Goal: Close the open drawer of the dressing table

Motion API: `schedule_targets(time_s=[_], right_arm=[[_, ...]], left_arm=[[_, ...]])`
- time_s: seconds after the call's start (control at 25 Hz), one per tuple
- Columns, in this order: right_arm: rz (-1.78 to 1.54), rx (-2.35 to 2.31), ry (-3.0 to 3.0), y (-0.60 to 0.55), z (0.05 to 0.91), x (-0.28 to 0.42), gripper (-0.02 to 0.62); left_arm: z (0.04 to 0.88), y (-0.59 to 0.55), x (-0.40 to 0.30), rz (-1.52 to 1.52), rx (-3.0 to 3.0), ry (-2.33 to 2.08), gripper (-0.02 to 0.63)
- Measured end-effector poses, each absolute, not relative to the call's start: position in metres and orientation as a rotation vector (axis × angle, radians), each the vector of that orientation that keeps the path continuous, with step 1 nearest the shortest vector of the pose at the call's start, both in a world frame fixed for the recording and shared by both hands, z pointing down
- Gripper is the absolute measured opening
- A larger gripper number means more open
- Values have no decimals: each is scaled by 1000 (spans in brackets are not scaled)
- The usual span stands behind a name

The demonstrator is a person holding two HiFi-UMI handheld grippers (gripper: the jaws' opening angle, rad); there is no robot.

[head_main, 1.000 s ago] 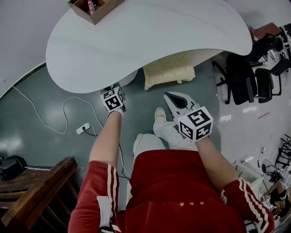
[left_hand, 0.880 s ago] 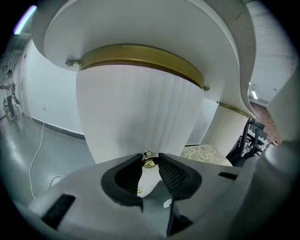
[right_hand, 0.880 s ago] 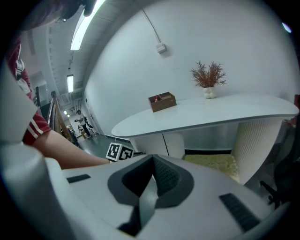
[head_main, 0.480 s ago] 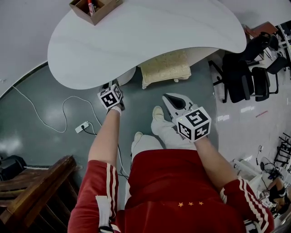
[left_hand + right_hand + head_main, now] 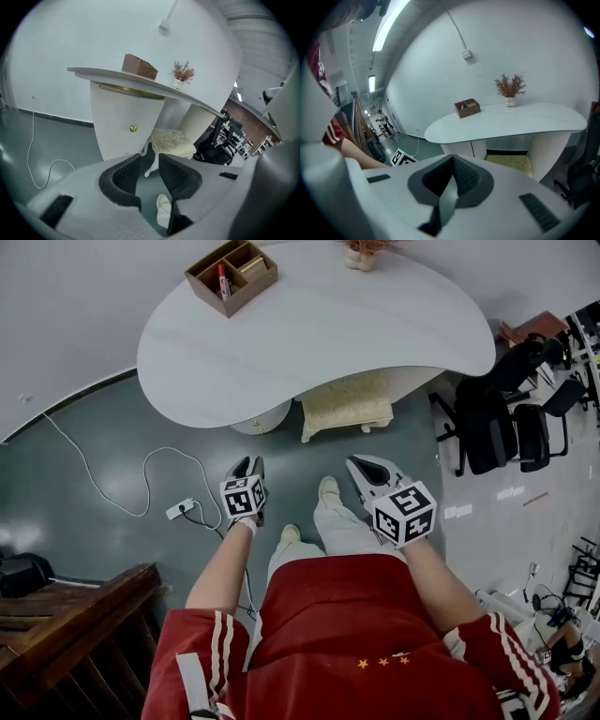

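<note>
The white dressing table stands ahead of me, and its top hides the drawer in the head view. In the left gripper view the drawer front with its brass knob sits flush in the white pedestal under the top. My left gripper hangs over the floor, clear of the table edge. Its jaws are closing, a narrow gap remains, and nothing is between them. My right gripper hovers to the right above my leg with its jaw tips together and holds nothing.
A beige cushioned stool is tucked under the table. A wooden box and a small plant pot stand on top. Black office chairs are at the right. A power strip with a cable lies at the left, and dark wooden furniture at bottom left.
My left gripper has drawn back from the table's front edge toward me and risen. The right gripper has risen a little. The table now shows farther away.
</note>
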State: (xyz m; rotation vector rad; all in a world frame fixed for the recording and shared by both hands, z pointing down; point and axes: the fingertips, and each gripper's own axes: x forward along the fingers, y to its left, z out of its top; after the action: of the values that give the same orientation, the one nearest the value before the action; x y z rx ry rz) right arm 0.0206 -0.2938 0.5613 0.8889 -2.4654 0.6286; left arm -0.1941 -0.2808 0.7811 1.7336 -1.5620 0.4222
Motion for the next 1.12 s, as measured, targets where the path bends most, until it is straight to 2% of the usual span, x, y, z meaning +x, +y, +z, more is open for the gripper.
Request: schedule_targets(time_s=[0.6,1.12], right_arm=[[592,1072,-2500,-227,488,27,5],[517,1225,-2539,-179,419,73,5]], left_arm=[[560,-206,-205,218,2055,-1568,112],[456,-167,-187,113,2245,-1542,106]])
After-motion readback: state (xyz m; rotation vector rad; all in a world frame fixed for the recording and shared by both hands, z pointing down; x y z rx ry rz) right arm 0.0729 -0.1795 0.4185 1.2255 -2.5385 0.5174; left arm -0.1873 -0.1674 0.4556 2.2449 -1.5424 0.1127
